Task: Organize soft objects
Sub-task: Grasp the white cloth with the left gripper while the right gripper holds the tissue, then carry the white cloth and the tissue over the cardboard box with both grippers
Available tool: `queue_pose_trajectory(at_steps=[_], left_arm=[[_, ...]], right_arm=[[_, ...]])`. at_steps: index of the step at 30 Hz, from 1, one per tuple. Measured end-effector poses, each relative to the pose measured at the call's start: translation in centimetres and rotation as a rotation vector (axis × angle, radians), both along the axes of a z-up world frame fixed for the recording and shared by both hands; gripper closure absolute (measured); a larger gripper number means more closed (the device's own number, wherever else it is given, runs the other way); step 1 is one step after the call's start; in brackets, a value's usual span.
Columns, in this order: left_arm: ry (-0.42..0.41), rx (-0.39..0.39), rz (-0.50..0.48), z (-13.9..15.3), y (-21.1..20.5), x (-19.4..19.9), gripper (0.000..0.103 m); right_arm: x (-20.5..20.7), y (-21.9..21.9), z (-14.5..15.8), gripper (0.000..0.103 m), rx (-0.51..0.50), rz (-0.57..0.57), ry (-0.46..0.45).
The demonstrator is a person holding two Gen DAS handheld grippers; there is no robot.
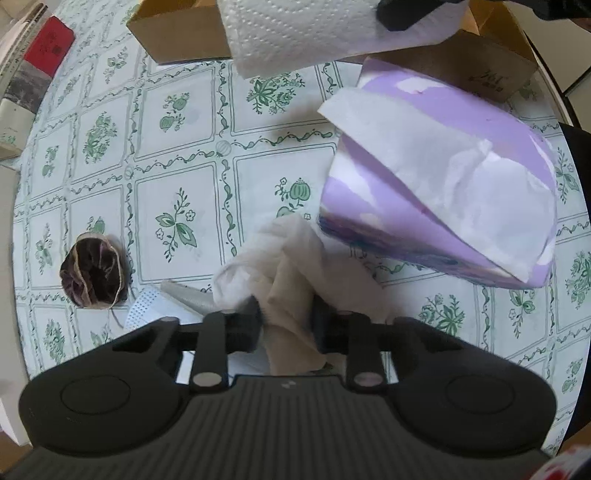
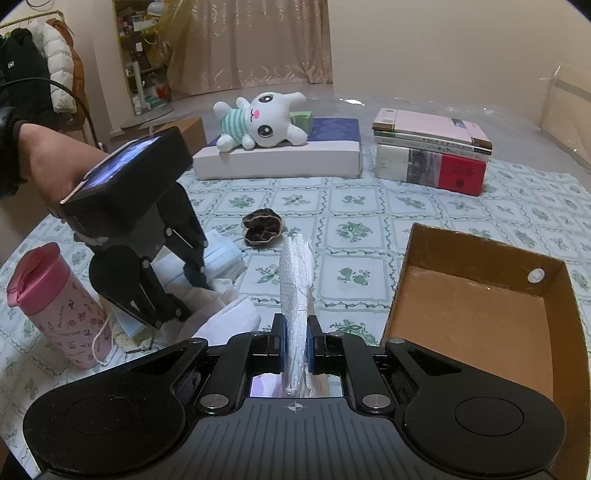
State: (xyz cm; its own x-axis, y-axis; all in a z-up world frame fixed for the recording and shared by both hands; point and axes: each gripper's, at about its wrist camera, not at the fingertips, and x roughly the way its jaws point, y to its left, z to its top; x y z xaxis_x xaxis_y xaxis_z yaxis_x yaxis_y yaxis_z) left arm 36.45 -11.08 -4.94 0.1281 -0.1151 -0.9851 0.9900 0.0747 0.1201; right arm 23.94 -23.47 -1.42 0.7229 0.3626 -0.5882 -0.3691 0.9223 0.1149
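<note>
My left gripper (image 1: 286,308) points straight down at the table and is shut on a crumpled white cloth (image 1: 295,258), which bunches up between its pads. The right wrist view shows this same gripper (image 2: 190,295) on the cloth (image 2: 207,306). My right gripper (image 2: 295,343) is shut on a folded white paper towel (image 2: 295,280) that stands upright between its fingers. Seen from the left wrist, the towel (image 1: 295,33) hangs above the table's far side. A dark velvet scrunchie (image 1: 92,273) lies left of the cloth, and a white face mask (image 1: 155,306) lies beside it.
A purple tissue box (image 1: 461,155) with a tissue sticking out lies right of the cloth. An open cardboard box (image 2: 480,314) stands at the right. A pink lidded cup (image 2: 55,306) stands at the left. A plush rabbit (image 2: 262,122) and stacked books (image 2: 432,151) are further back.
</note>
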Motion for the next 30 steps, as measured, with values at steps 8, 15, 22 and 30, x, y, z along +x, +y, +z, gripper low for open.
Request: queue_pose_trajectory(at_steps=[8,15,22,30], left_arm=[[-0.043,-0.098,0.090,4.8,0.8,-1.4,0.084],[-0.107,-0.242,0.233,10.7,2.3,-2.8,0.084],[-0.167,-0.393,0.403,16.0,4.2,-4.7,0.084],[-0.204,-0.586,0.659,21.2,7.5,-8.2,0.084]], right_arm=[[-1.5,-0.2,1.1,0.092,-0.008,-0.034,-0.015],[-4.2,-0.3,2.7,0.092,-0.003,-0.059,-0.045],[-7.4,-0.7,4.6,0.092,0.022,-0.093,-0.082],[-10.7,-1.3,6.1,0.092,0.069,-0.128,-0.109]])
